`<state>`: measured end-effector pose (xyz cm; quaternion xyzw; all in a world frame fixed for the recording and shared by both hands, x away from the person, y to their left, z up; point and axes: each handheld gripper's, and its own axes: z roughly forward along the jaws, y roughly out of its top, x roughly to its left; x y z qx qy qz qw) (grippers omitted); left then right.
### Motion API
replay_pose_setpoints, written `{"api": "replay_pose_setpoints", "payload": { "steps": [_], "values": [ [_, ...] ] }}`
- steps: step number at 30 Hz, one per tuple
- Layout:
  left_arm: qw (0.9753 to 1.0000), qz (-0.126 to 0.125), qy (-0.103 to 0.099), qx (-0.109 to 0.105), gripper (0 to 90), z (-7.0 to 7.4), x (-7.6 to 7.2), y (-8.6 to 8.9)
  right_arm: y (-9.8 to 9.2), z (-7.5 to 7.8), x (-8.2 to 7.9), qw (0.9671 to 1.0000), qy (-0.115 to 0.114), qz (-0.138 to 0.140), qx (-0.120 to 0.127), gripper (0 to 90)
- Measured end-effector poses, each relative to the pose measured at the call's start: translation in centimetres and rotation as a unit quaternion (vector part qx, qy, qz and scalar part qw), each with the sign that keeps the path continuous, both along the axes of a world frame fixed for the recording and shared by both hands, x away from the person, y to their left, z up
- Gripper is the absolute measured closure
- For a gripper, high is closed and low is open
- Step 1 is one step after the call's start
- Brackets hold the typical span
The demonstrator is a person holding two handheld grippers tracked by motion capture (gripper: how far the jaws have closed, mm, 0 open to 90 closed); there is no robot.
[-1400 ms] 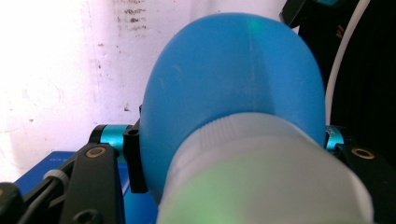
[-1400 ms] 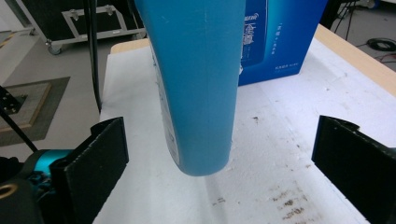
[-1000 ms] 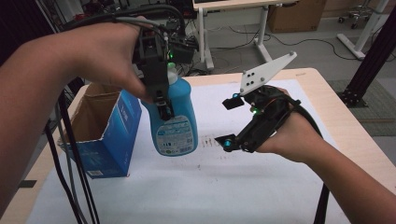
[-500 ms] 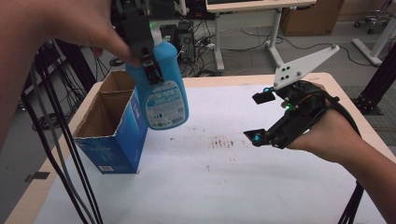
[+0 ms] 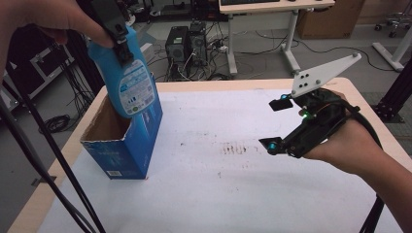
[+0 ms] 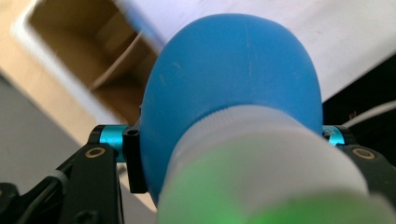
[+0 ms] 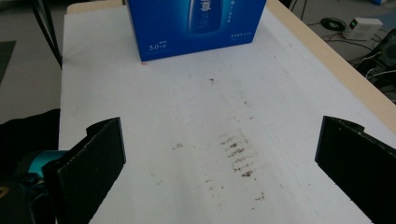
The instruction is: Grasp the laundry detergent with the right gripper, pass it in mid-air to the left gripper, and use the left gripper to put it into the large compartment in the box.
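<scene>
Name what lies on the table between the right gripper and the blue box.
Nothing but bare white table with dark smudges, in the right gripper view.

Bottle (image 5: 125,73): smooth blue plastic, slight sheen. Box (image 5: 121,141): glossy printed cardboard, raw brown inside. Surface (image 5: 233,194): matt white covering, scuffed, wooden edge.
</scene>
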<state>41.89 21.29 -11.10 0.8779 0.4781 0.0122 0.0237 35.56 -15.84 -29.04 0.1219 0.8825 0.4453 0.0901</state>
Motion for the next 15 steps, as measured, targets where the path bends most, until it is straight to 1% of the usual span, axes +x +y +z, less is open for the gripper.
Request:
{"api": "replay_pose_setpoints", "payload": {
  "steps": [2,3,5,8,11,13,15],
  "values": [
    [0.9996,0.027,0.0,0.01,38.1,-0.1,0.1,0.9,0.1,-0.1,0.0,1.0,-0.002,0.004,-0.005,0.6],
    [0.9989,0.045,0.0,0.014,38.1,-0.1,0.2,1.3,0.2,-0.1,-0.1,1.0,-0.001,0.003,-0.009,0.6],
    [0.9968,0.077,-0.001,0.021,38.1,-0.2,0.3,2.2,0.3,-0.2,-0.1,0.9999,-0.002,0.006,-0.013,0.6],
    [0.9923,0.122,0.001,0.025,38.1,-0.6,0.5,3.4,0.4,-0.3,0.0,0.9999,-0.003,0.005,-0.016,0.7],
    [0.9893,0.144,0.008,0.022,38.1,-1.3,0.7,4.4,0.5,-0.3,0.1,0.9999,-0.001,0.004,-0.015,0.7],
    [0.9885,0.15,0.013,0.016,38.1,-2.0,0.9,4.9,0.6,-0.3,0.1,0.9999,0.0,0.005,-0.016,0.6],
    [0.9886,0.149,0.018,0.008,38.1,-2.8,1.1,5.3,0.6,-0.4,0.2,0.9998,0.0,0.005,-0.018,0.6]
  ]
}}
